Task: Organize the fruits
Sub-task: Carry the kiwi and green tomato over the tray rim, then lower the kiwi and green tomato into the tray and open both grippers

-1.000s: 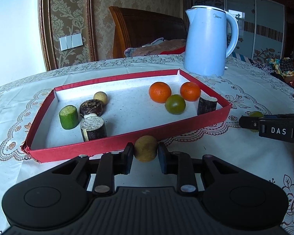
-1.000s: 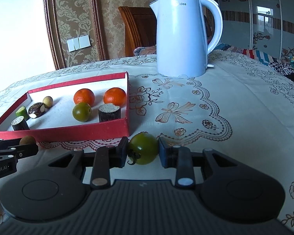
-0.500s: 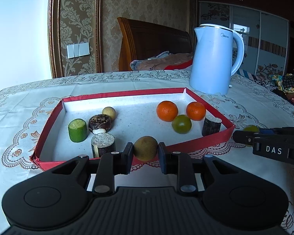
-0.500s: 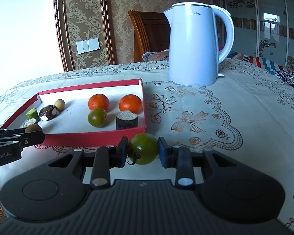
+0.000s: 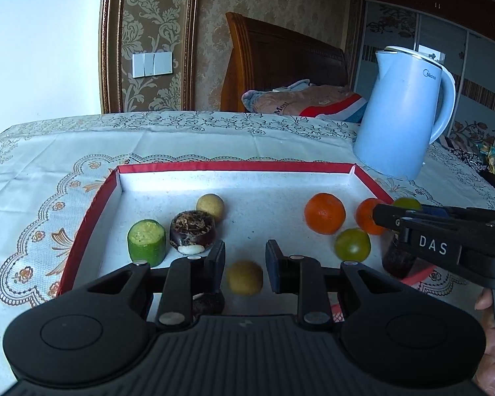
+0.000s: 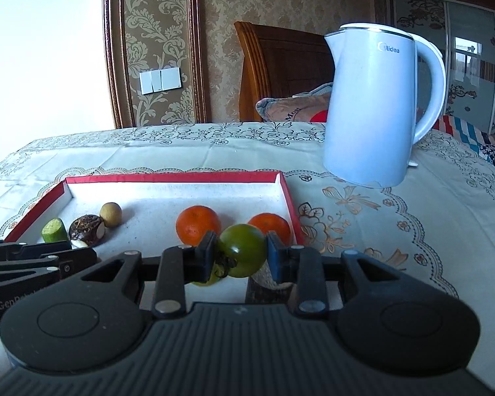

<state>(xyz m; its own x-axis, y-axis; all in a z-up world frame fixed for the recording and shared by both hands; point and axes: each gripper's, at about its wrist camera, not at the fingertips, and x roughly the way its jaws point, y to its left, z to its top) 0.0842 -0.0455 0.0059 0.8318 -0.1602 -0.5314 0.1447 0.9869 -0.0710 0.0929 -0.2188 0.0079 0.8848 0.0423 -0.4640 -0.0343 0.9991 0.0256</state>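
The red tray (image 5: pixel 234 166) stood on the desk (image 5: pixel 214 135), with a kettle (image 5: pixel 402 115) beyond its far right corner. Its left end held a green cut piece (image 5: pixel 146 242), a dark cut piece (image 5: pixel 192 231) and a tan fruit (image 5: pixel 210 205). Its right end held two oranges (image 5: pixel 325 213) and a green tomato (image 5: pixel 352 245).

The left gripper (image 5: pixel 244 264) was closed narrow over the tray's near edge. A yellow-brown fruit (image 5: pixel 245 282) sat low and blurred between its fingers, and a firm grip on it could not be confirmed. The right gripper (image 6: pixel 239 255) was clenched on a second green tomato (image 6: pixel 242 250) above the right end.
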